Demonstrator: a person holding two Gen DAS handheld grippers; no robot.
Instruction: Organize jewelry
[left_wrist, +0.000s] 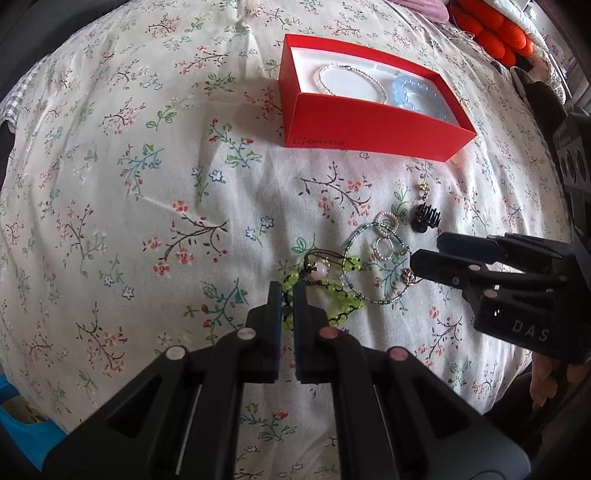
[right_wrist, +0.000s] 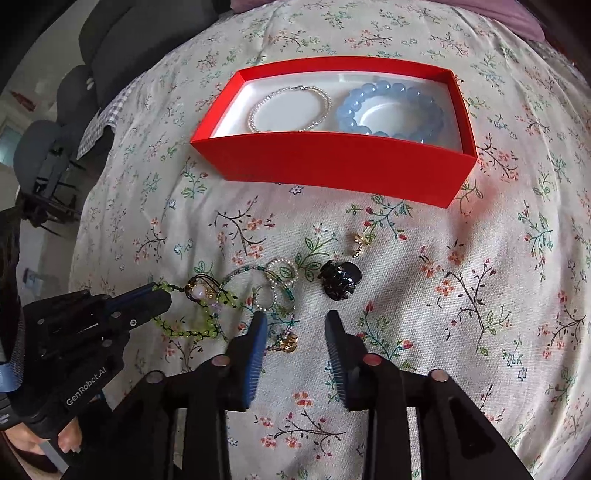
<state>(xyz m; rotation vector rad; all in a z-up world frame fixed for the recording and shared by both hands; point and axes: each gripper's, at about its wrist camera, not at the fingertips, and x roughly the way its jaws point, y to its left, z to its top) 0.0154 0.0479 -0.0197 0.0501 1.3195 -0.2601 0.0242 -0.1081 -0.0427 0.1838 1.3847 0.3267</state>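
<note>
Box (right_wrist: 332, 166): red, open-top, long axis runs L–R across far side of cloth (right_wrist: 480, 314); pearl strand (right_wrist: 290, 109) + blue beads (right_wrist: 391, 110) inside.
Green bracelet (right_wrist: 192, 325): flat on cloth, near side of box, in jewelry pile.
L gripper (left_wrist: 287, 291): jaws narrow, closed on green bracelet's edge.
R gripper (right_wrist: 295, 319): jaws wide, holding nothing, just R of pile; black clip (right_wrist: 340, 282) ahead.

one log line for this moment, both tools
left tool: shut on green bead bracelet | right tool: open over jewelry pile | red box: holds two bracelets
</note>
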